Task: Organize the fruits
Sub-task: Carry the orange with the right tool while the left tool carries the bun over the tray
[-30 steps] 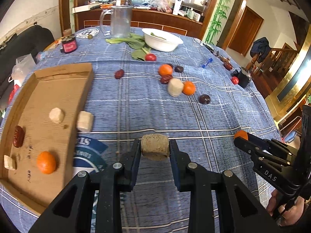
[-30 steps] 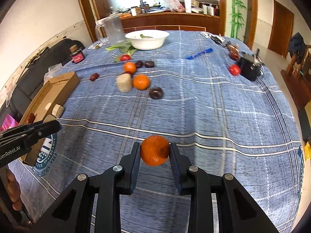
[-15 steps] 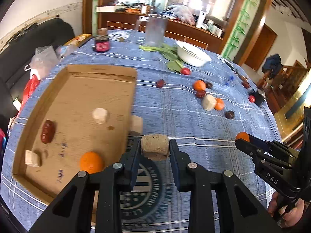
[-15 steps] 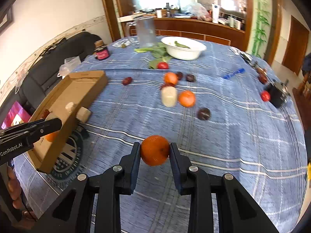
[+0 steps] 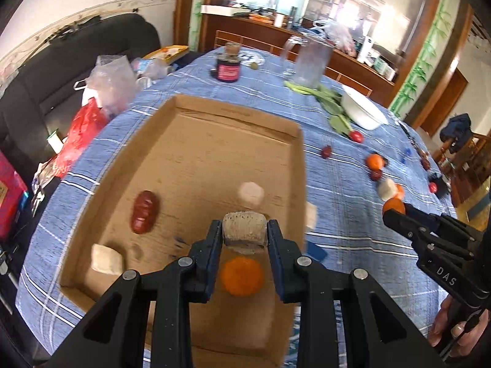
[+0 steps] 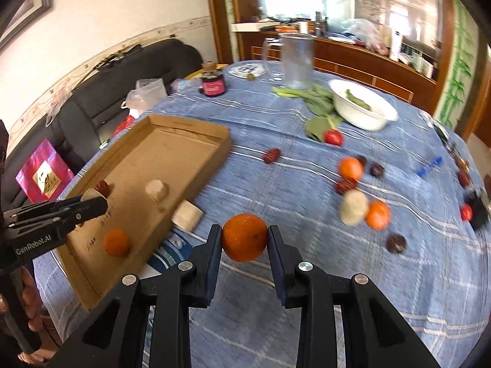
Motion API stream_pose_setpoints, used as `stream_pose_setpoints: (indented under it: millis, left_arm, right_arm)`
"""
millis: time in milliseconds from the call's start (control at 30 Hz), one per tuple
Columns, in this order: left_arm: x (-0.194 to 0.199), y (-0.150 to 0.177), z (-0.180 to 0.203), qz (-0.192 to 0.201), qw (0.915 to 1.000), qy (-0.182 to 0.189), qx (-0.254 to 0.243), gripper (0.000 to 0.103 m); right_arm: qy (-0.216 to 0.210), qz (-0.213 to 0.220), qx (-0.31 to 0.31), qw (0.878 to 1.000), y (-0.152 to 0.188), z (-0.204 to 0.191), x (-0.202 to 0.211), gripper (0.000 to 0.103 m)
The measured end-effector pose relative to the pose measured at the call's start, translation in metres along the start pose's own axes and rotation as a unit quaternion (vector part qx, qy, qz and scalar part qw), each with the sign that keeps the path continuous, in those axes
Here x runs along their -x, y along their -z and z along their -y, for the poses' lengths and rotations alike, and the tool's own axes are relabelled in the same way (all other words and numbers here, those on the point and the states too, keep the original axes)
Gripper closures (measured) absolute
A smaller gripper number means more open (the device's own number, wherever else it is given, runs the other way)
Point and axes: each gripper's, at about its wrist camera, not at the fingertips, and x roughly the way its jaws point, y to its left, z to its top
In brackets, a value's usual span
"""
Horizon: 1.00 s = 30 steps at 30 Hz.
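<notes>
My left gripper (image 5: 244, 233) is clamped on a stubby, pale brown chunk (image 5: 244, 227) with a rough, speckled cut face, and I hold it above the near end of the cardboard tray (image 5: 196, 113). Under it in the tray lie an orange (image 5: 242, 276), a dark red date (image 5: 144, 211) and two pale pieces. My right gripper (image 6: 244, 240) is closed on a round, dimpled orange fruit (image 6: 244, 236), held over the blue checked tablecloth (image 6: 399, 276) just right of the tray. More fruit lies scattered farther right.
</notes>
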Motion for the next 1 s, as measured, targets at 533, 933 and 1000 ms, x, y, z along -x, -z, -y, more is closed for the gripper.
stream_pose_setpoints:
  millis: [533,933,1000]
  left_arm:
    - [-0.054,-0.044,-0.05,-0.027,0.9981,-0.044,0.033,0.075]
    - [-0.092,-0.06,-0.061,-0.052,0.9964,-0.051,0.042,0.075]
    - [-0.093,-0.061,-0.06,-0.052,0.9964,-0.054,0.039,0.075]
  right_arm:
    - [-0.032,-0.023,0.038,0.999,-0.07,-0.059,-0.088,0.071]
    - [-0.026,-0.055,0.067,0.996,-0.075,-0.077,-0.14,0.07]
    - [-0.031,-0.057,0.072,0.995,-0.075,-0.08,-0.142,0.07]
